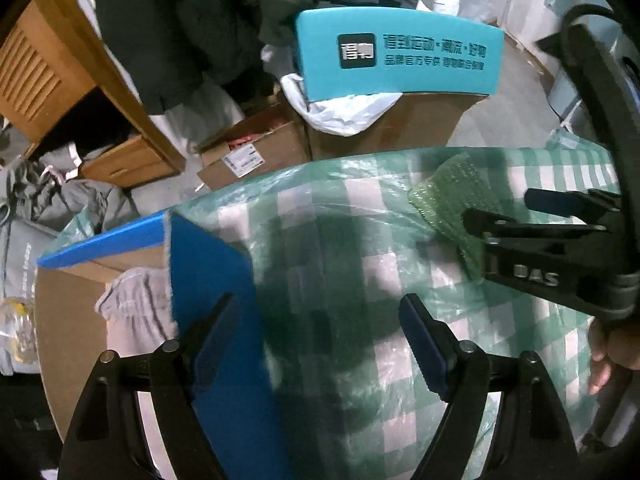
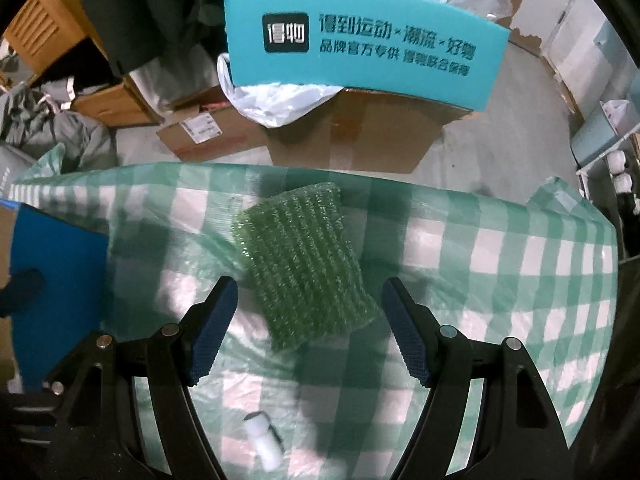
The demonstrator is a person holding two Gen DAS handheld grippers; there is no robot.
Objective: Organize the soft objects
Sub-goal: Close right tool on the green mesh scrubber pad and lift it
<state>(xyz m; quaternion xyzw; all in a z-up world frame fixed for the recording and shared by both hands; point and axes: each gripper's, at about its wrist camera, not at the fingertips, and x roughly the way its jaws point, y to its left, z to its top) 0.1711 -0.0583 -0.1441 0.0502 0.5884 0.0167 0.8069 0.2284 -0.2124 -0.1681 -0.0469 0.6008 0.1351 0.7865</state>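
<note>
A green bubble-wrap sheet (image 2: 300,264) lies flat on the green-and-white checked tablecloth (image 2: 500,280). My right gripper (image 2: 308,320) is open, its jaws standing either side of the sheet's near end, just above it. In the left wrist view the sheet (image 1: 448,196) lies at the right, with the right gripper (image 1: 516,216) over it. My left gripper (image 1: 320,332) is open and empty, above the cloth next to the blue flap (image 1: 212,280) of an open cardboard box (image 1: 68,320). A grey soft cloth (image 1: 136,304) lies inside that box.
A small white plastic piece (image 2: 262,444) lies on the cloth near me. Beyond the table stand a cardboard box with a teal flap (image 2: 360,48), a white plastic bag (image 2: 276,100), more boxes (image 1: 252,152), wooden furniture (image 1: 48,72) and piled clothes.
</note>
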